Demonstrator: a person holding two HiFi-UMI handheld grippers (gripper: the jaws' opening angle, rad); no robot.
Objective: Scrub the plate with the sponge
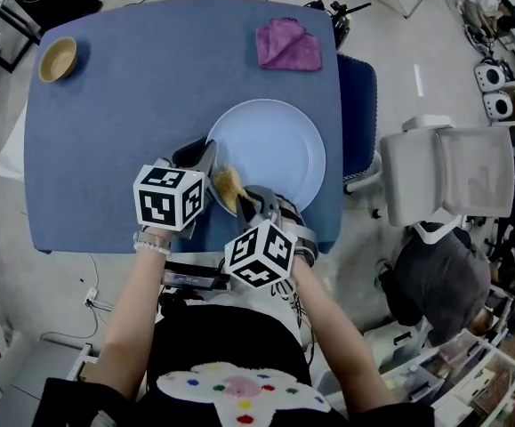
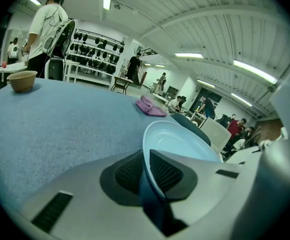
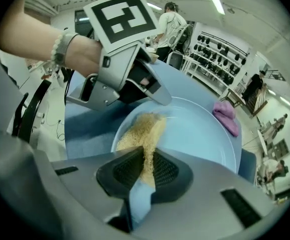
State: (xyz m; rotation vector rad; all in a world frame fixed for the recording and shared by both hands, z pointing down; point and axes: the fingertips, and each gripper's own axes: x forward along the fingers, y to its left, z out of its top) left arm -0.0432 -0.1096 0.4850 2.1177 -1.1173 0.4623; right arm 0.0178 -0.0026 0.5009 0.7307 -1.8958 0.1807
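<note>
A light blue plate (image 1: 270, 149) lies on the blue table (image 1: 124, 132), near its front edge. My left gripper (image 1: 209, 152) is shut on the plate's left rim; in the left gripper view that rim (image 2: 146, 156) stands edge-on between the two pads. My right gripper (image 1: 244, 197) is shut on a tan sponge (image 1: 228, 183), which rests on the plate's near-left part. In the right gripper view the sponge (image 3: 140, 134) reaches from the jaws onto the plate (image 3: 200, 129), right beside the left gripper's fingers (image 3: 152, 91).
A purple cloth (image 1: 288, 44) lies at the table's far side and a small wooden bowl (image 1: 58, 59) at its far left corner. A white chair (image 1: 448, 181) and a dark blue seat (image 1: 357, 114) stand off the table's right edge. People stand in the room behind.
</note>
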